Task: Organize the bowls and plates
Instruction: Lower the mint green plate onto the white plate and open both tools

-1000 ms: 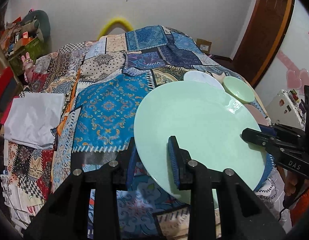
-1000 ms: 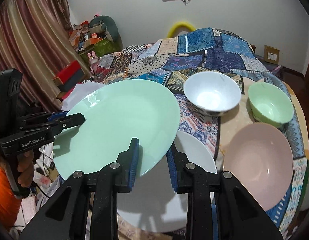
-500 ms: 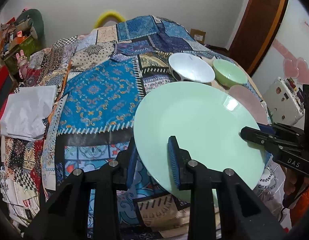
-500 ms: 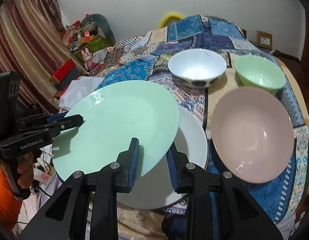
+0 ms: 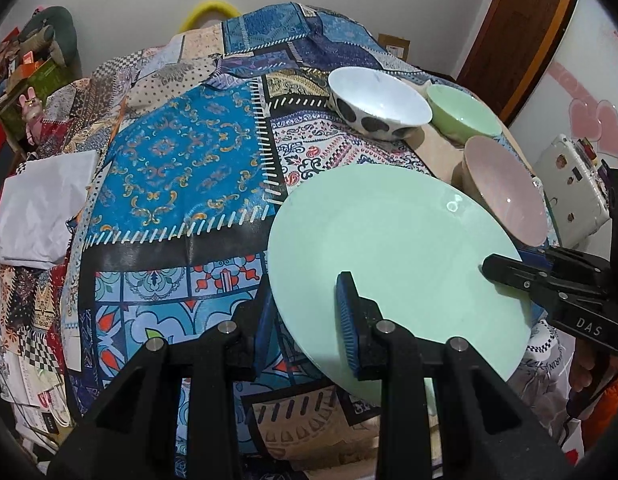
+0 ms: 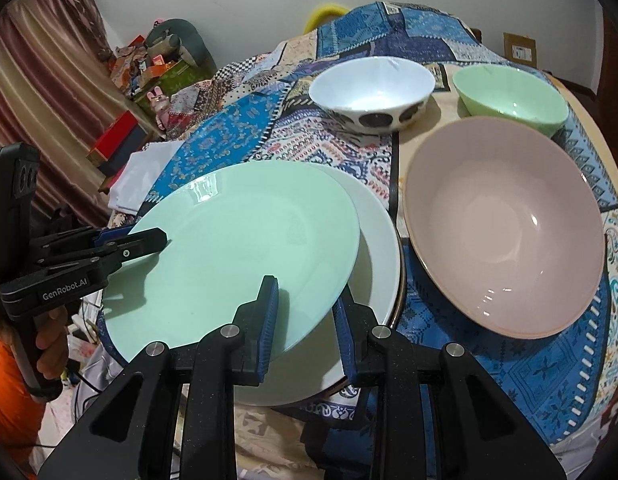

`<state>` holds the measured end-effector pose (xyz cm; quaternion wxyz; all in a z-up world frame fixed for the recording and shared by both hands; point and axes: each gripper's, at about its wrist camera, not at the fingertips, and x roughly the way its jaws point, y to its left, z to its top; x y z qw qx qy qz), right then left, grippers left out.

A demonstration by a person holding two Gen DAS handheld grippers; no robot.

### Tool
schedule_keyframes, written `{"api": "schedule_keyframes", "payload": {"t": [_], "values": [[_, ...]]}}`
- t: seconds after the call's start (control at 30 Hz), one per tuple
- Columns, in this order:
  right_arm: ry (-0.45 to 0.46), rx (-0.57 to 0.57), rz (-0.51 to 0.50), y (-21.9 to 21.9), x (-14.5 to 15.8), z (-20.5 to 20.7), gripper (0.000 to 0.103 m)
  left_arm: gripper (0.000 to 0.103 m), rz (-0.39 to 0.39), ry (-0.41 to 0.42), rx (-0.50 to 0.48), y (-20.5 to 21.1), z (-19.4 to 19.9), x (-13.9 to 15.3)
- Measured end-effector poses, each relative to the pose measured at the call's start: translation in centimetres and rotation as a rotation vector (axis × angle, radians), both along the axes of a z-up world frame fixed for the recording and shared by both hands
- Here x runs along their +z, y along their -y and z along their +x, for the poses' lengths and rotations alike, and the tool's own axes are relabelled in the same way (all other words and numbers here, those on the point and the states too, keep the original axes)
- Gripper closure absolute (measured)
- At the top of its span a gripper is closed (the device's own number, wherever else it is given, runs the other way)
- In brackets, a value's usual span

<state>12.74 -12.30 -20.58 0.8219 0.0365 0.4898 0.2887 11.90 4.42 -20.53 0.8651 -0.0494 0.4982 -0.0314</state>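
Observation:
Both grippers hold one mint green plate (image 5: pixel 393 248) by opposite rims. My left gripper (image 5: pixel 305 316) is shut on its near edge. My right gripper (image 6: pixel 303 312) is shut on its other edge and shows at the right of the left wrist view (image 5: pixel 509 272). The green plate (image 6: pixel 241 248) hangs tilted just above a white plate (image 6: pixel 379 248) that lies on the table. A large pink bowl (image 6: pixel 505 220), a white bowl with dark spots (image 6: pixel 371 88) and a small green bowl (image 6: pixel 513 92) stand to the right and behind.
The table carries a blue patchwork cloth (image 5: pixel 181 168). Folded white cloth (image 5: pixel 41 204) lies off its left side. A white box (image 5: pixel 569 192) stands beyond the right edge. Cluttered shelves (image 6: pixel 149 64) and a curtain (image 6: pixel 41 80) are behind.
Both grippers have carried the green plate down and forward toward the table. It now overlaps the white plate closely, and the bowls appear nearer.

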Motion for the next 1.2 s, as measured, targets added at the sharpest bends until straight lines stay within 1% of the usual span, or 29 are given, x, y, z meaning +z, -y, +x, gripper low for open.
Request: {"api": "schedule_keyframes", "payload": {"t": [0.53,0.67,0.9,0.93,1.07,1.2], "values": [[-0.043,-0.005,-0.019,-0.1,-1.3,0.2,0.078,0.073,0.015,-0.044,-0.002,0.4,1.0,-2.1],[-0.050,-0.008,-0.010,0.2,-1.2,0.2,0.078,0.073,0.018,-0.063,-0.011,0.6,1.1,-2.6],[-0.032,-0.001,-0.039,0.1,-0.9,-0.1,0.078,0.073,-0.002,-0.093,0.001,0.5,1.3,-3.3],[-0.031,-0.003,-0.039,0.1,-0.9,-0.1,0.078,0.073,0.005,-0.103,-0.003,0.6,1.3,-3.6],[-0.018,-0.007,-0.053,0.3,-0.7,-0.2,0.078,0.073,0.054,-0.090,-0.016,1.3,1.1,-3.7],[0.003,-0.004,-0.075,0.4,-0.4,-0.4,0.078,0.073,0.037,-0.101,-0.007,1.0,1.1,-3.7]]}}
